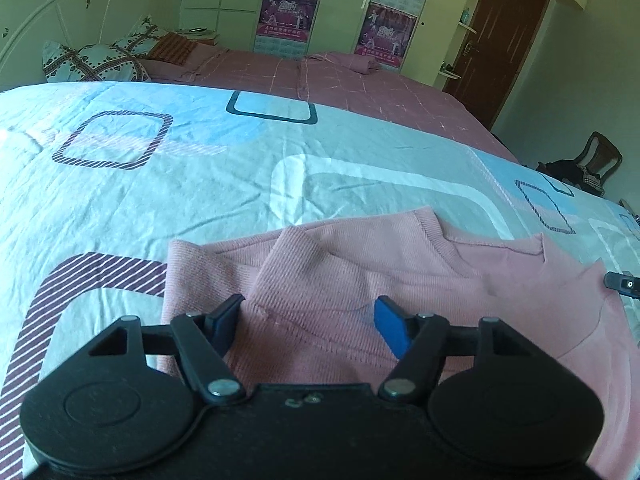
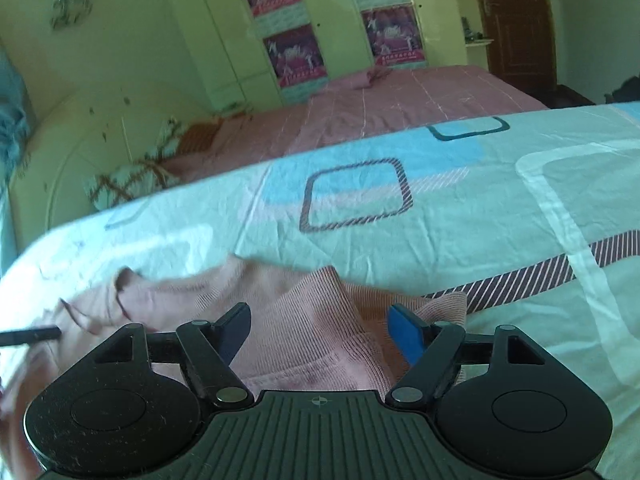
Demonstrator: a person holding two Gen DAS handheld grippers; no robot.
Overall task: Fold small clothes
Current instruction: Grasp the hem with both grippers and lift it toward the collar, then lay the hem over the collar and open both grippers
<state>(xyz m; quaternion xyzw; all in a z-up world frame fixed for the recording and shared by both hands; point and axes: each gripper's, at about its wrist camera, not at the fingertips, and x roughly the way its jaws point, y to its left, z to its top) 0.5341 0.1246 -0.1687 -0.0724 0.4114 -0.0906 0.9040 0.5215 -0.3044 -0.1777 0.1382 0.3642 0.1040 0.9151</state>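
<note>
A pink ribbed garment lies partly folded on a light blue and white patterned bedsheet. My left gripper hovers over its near part, jaws wide apart, and the cloth below is not pinched. At the right edge of the left wrist view the tip of the right gripper shows by the garment's corner. In the right wrist view the garment lies rumpled, with a raised fold between the fingers of my right gripper, which is open; the pads do not press on it. The left gripper's finger shows at the far left.
Beyond the sheet stands a second bed with a pink checked cover and patterned pillows. A wardrobe with posters lines the back wall, beside a brown door. A chair piled with clothes stands at the right.
</note>
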